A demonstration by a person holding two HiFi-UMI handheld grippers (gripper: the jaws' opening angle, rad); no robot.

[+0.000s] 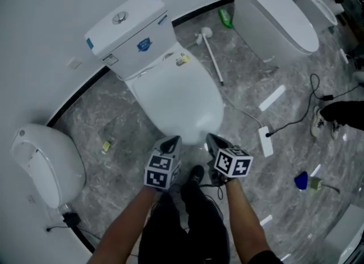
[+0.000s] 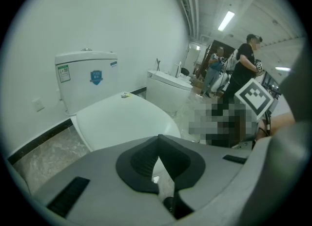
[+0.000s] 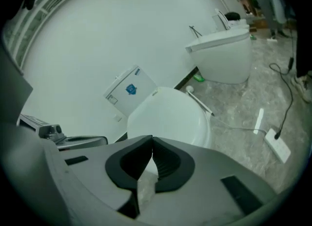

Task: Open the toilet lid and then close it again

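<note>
Left gripper, right gripper: both clenched, empty, side by side at near edge of toilet lid | lid: down, centre | tank: blue label, print unreadable | brush, power strip: right | second toilet: far right | third toilet: near left | grey floor: open left

The person's left forearm and right forearm reached forward from the bottom of the head view, bare and nearly parallel. Each hand carried a gripper tilted forward and down, marker cube uppermost. The left gripper had its jaws pressed together at the tips, with nothing between them. The right gripper, just beside it but apart, likewise had its jaws closed and empty.
</note>
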